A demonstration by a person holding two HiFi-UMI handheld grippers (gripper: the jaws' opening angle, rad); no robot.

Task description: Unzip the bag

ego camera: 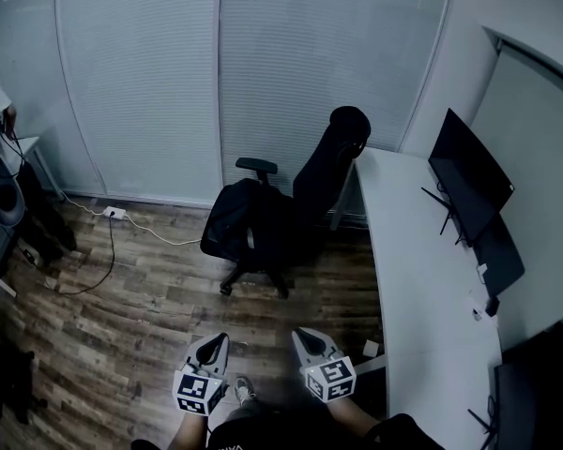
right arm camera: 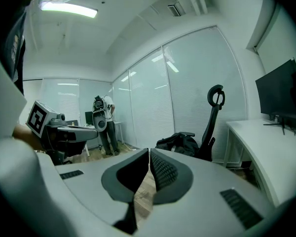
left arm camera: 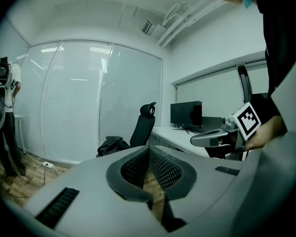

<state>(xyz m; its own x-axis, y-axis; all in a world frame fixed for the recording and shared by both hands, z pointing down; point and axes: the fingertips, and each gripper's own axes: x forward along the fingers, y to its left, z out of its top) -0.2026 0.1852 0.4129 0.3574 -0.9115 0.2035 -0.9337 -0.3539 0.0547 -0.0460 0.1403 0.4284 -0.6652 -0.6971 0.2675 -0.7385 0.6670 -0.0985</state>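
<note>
The left gripper (ego camera: pixel 214 343) and right gripper (ego camera: pixel 306 337) are closed and empty. The bag (ego camera: pixel 231 216) sits on the chair (ego camera: pixel 330 169), far ahead.

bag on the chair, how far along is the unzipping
Done: nothing visible; the black bag lies on the office chair, across the floor, untouched. In hand: nothing; left gripper and right gripper are shut and empty. Left: approach the bag, find its zip and pull it open.
</note>
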